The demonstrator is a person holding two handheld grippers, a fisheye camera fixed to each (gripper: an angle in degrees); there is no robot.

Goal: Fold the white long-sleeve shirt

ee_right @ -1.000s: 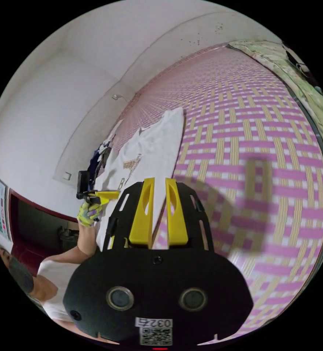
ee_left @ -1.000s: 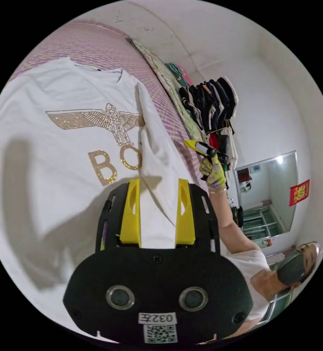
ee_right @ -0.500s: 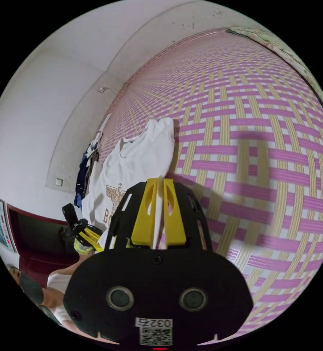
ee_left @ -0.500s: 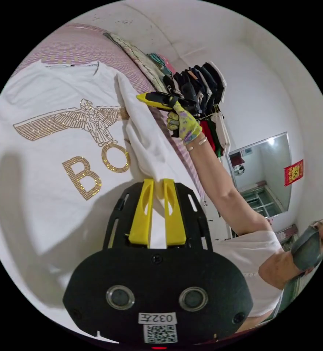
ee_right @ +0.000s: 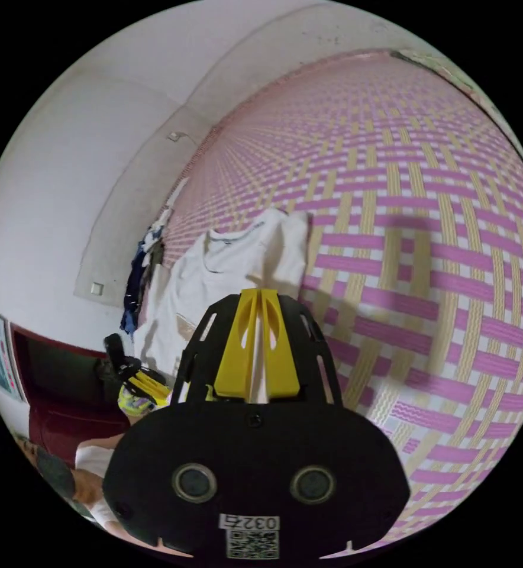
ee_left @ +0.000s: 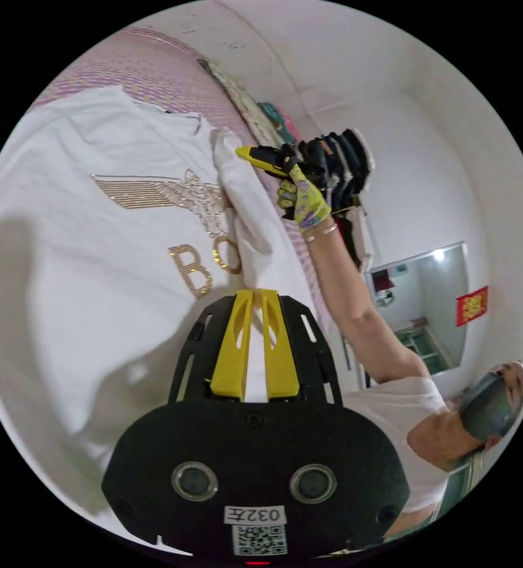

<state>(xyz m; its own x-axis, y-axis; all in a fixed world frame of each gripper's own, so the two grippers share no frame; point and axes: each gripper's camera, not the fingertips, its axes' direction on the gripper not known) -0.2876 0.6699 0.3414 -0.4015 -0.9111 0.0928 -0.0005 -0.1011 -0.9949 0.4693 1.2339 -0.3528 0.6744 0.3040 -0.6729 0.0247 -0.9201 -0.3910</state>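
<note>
The white long-sleeve shirt [ee_left: 96,248] lies spread out, front side up, on a pink and yellow woven mat [ee_right: 427,248]. In the left gripper view the shirt sits from about 8 o'clock to 12 o'clock, with a gold picture and gold letters on its chest.

One side of the shirt looks already turned in: a long strip of white cloth, most likely a sleeve [ee_left: 247,207], lies over the chest near the middle of that view.

The left gripper [ee_left: 255,296] has its yellow jaws almost closed, and they seem to pinch the lower end of that strip. The right gripper [ee_right: 259,296] also has its jaws nearly together, with a thin bit of white cloth between them by the shoulder. In the left gripper view it shows at about 12 o'clock, held in a gloved hand [ee_left: 303,201].

So the folding has only just started. The other side and the fold from the bottom up look still left to do.
</note>
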